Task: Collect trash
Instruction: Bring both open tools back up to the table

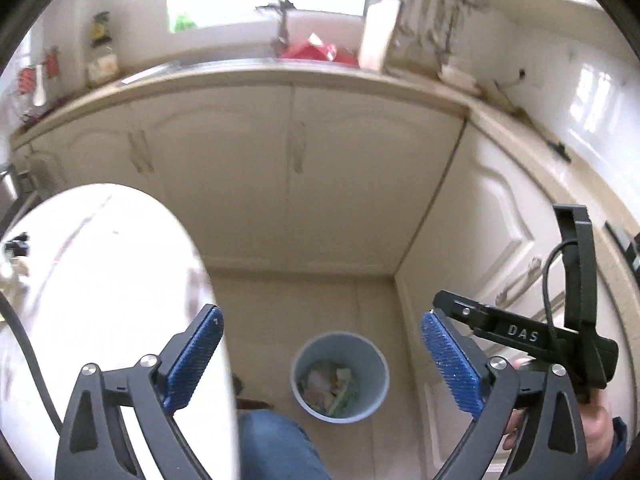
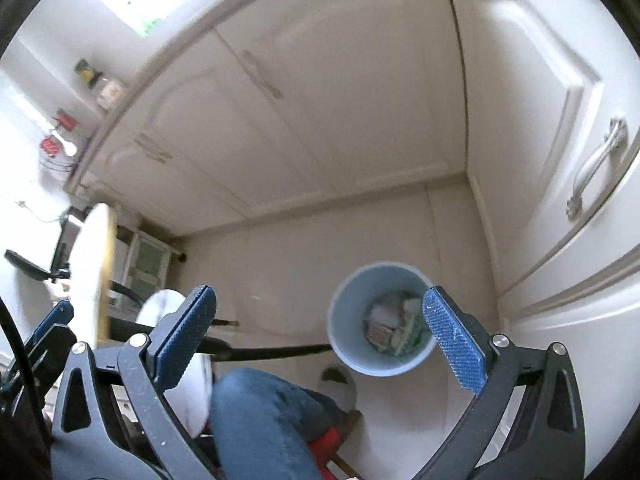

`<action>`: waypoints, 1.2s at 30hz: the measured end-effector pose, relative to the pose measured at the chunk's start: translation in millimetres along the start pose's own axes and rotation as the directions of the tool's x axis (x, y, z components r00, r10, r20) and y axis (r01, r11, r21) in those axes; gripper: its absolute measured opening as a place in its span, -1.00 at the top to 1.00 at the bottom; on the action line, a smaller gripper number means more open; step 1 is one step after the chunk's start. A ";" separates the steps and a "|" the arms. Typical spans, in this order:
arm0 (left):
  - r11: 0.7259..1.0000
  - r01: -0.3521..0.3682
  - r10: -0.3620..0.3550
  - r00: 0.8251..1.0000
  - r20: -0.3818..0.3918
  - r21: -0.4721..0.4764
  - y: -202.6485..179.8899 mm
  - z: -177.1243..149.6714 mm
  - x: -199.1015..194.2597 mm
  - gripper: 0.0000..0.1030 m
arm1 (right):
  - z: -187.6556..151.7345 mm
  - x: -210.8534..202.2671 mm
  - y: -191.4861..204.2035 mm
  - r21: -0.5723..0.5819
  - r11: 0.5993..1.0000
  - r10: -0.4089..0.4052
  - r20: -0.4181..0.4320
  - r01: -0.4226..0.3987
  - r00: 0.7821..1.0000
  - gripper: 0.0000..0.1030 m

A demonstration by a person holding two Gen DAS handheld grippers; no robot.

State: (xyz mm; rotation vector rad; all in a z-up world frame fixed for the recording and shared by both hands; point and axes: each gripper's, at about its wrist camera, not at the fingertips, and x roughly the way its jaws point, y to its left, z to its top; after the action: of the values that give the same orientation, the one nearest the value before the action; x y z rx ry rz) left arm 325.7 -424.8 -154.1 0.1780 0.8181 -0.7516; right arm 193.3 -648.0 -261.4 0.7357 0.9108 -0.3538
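Sitting low in the frame on the floor, the pale blue bin (image 1: 340, 376) holds crumpled paper scraps (image 2: 394, 330): light, soft, likely easy to crush, best pinched at a raised fold. Both the left gripper (image 1: 320, 360) and right gripper (image 2: 318, 338) are spread wide, holding nothing

"DAS" in pale letters on black body of right claw (image 1: 440, 320); nothing else legible.

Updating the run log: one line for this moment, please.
left gripper: open, empty | right gripper: open, empty | bin: on floor, holds trash | both above bin
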 end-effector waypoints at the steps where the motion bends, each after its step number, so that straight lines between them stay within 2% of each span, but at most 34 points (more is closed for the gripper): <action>1: 1.000 -0.016 0.016 1.000 0.021 -0.014 7.2 -0.1 -12.8 -0.92 | -0.3 -5.5 8.7 -0.009 1.000 0.009 0.012 -0.009 1.000 -1.00; 5: 0.995 -0.086 0.091 0.992 0.086 -0.059 25.6 -7.0 -56.3 -0.99 | -3.1 -27.3 57.2 -0.082 0.995 0.065 0.055 -0.061 0.996 -1.00; 10: 0.976 -0.170 0.191 0.968 0.162 -0.139 52.9 -26.5 -110.4 -0.99 | -15.0 -55.8 132.8 -0.200 0.970 0.158 0.090 -0.138 0.983 -1.00; 12: 0.964 -0.205 0.235 0.954 0.186 -0.167 62.7 -38.8 -130.7 -0.99 | -23.3 -66.7 163.7 -0.253 0.954 0.192 0.096 -0.162 0.977 -1.00; 16: 0.931 -0.290 0.338 0.915 0.220 -0.221 90.8 -72.9 -181.8 -0.99 | -44.1 -84.6 228.8 -0.361 0.909 0.260 0.101 -0.208 0.960 -1.00; 21: 0.878 -0.376 0.445 0.869 0.218 -0.296 120.2 -117.6 -235.6 -0.99 | -75.1 -92.2 302.3 -0.471 0.846 0.323 0.081 -0.249 0.943 -1.00; 28: 0.815 -0.423 0.533 0.816 0.226 -0.396 128.3 -162.7 -294.0 -0.99 | -117.5 -91.1 379.3 -0.598 0.759 0.355 0.046 -0.259 0.934 -1.00; 33: 0.783 -0.444 0.571 0.790 0.223 -0.435 131.7 -187.6 -318.6 -0.99 | -139.0 -98.4 413.0 -0.657 0.714 0.364 0.052 -0.242 0.930 -1.00; 36: 0.765 -0.440 0.587 0.777 0.228 -0.471 134.6 -201.5 -331.7 -0.99 | -147.0 -102.8 426.0 -0.680 0.701 0.358 0.073 -0.216 0.931 -1.00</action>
State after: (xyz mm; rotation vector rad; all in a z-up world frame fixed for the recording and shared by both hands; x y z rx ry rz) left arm 147.9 -63.7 -72.5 -0.0986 0.5033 -0.0618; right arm 289.3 -245.5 -55.5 0.1577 0.6413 0.1886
